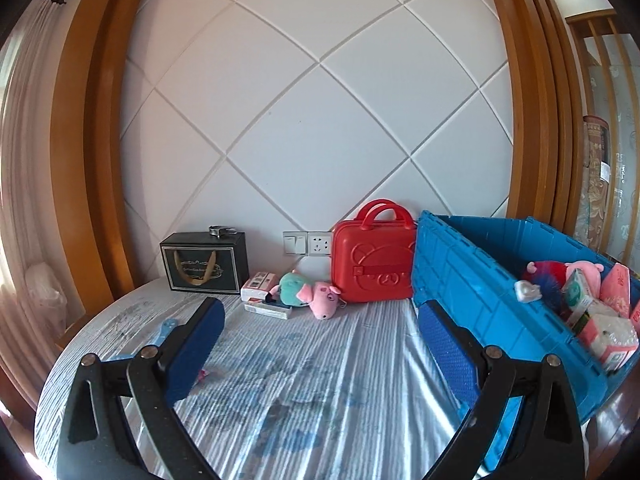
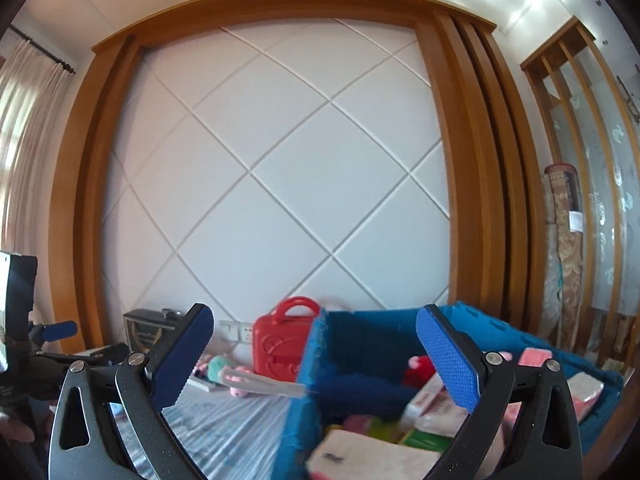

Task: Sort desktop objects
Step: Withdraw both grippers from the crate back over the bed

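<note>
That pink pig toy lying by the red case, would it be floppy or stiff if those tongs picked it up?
The pink pig toy looks plush, so it would probably squash and droop. It lies slumped against the teal soft toy, which suggests it is light and unlikely to roll.

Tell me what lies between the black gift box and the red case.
Left wrist view: small boxes and a pig plush between black gift box and red case.

left tool (image 1: 320, 332): black arms, silver screws | right tool (image 2: 316, 350): textured blue pads
</note>
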Tool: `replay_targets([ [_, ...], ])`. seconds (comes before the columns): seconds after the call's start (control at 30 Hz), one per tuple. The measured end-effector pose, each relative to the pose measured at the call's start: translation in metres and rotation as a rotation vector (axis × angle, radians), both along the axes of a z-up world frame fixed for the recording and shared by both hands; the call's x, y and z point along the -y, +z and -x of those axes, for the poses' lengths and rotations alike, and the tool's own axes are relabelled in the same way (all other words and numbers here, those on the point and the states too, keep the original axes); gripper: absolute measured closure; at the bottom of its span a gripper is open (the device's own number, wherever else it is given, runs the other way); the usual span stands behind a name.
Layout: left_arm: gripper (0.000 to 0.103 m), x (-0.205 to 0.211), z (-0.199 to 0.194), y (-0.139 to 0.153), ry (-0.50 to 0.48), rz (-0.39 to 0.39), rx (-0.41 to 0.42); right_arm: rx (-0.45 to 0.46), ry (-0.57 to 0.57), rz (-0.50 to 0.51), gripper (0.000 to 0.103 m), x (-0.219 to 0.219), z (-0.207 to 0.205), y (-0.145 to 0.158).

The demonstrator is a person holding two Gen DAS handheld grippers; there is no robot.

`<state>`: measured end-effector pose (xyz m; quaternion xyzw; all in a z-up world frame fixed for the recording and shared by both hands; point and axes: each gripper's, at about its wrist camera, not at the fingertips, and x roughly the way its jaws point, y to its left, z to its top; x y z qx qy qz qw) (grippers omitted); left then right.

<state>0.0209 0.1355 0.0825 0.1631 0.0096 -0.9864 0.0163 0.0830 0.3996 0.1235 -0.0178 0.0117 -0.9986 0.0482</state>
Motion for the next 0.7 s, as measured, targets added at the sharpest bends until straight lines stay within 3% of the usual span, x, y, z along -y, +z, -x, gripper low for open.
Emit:
replay_targets([
  [0.27, 0.004, 0.14, 0.035, -0.025, 0.017, 0.003, 0.08, 0.012, -0.019, -0.07, 0.0, 0.154, 0.021, -0.001],
  [0.37, 0.004, 0.182, 0.059, -0.037, 0.025, -0.027, 0.146, 0.063, -0.023, -0.097, 0.0, 0.192, 0.039, -0.007],
  [0.57, 0.004, 0.237, 0.105, -0.055, 0.074, -0.07, 0.204, 0.194, -0.042, -0.074, 0.0, 0.216, 0.095, -0.021],
  [0.7, 0.004, 0.25, 0.132, -0.061, 0.096, -0.06, 0.214, 0.242, -0.044, -0.09, 0.0, 0.221, 0.136, -0.035],
])
